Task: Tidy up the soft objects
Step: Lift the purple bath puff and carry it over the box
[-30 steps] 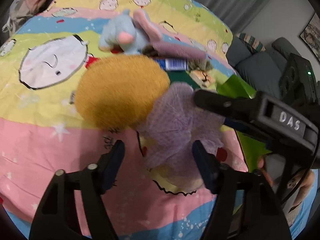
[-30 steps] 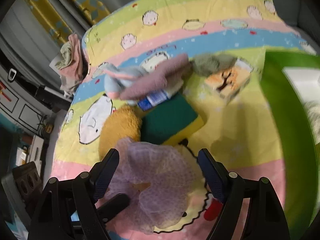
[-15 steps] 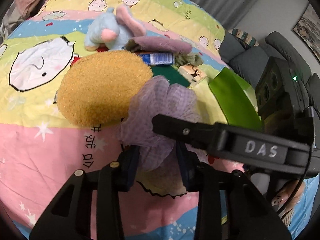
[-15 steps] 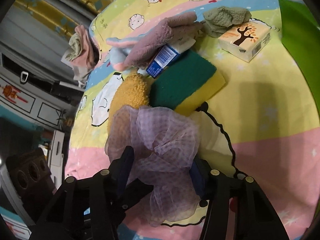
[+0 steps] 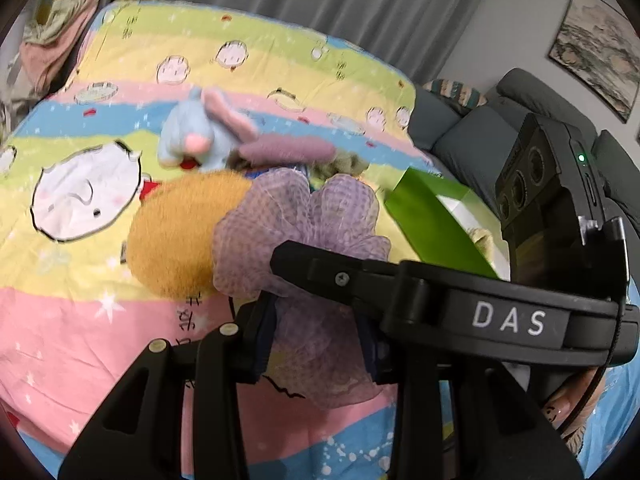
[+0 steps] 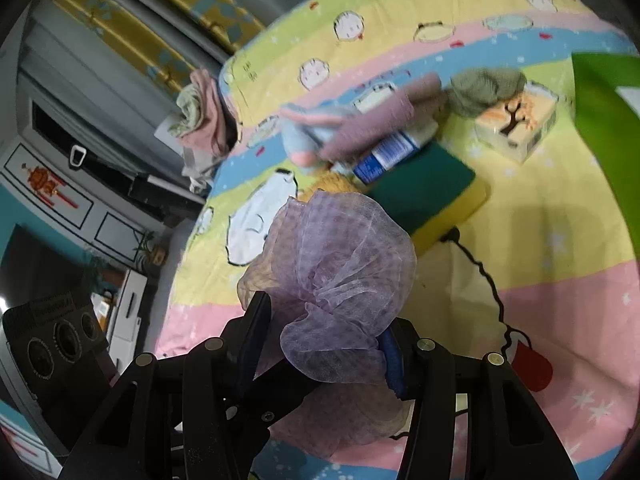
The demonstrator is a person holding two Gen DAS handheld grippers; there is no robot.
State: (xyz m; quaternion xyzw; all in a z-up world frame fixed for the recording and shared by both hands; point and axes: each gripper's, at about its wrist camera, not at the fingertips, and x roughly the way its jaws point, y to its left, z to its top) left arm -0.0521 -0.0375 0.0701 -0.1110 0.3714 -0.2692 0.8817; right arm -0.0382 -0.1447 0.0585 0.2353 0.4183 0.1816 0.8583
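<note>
A purple gauze mesh puff (image 5: 304,232) is pinched from two sides, just above the striped cartoon bedsheet (image 5: 80,320). My left gripper (image 5: 316,340) is shut on its lower folds. My right gripper (image 6: 324,344) is shut on the same puff (image 6: 340,264). In the left wrist view one black finger (image 5: 400,280) of the right gripper crosses in front of the puff. Behind the puff lie an orange fuzzy round cushion (image 5: 176,236), a blue plush bunny (image 5: 188,136) and a mauve cloth (image 5: 288,150).
A green and yellow sponge (image 6: 428,192), a blue-labelled tube (image 6: 388,152), a tissue pack (image 6: 516,120) and a grey-green cloth (image 6: 484,88) lie on the sheet. A green box (image 5: 436,224) stands at the right. A grey sofa (image 5: 460,136) is beyond the bed.
Both grippers went from open around the puff to shut on it. The puff has since been bunched up and lifted a little off the sheet.
</note>
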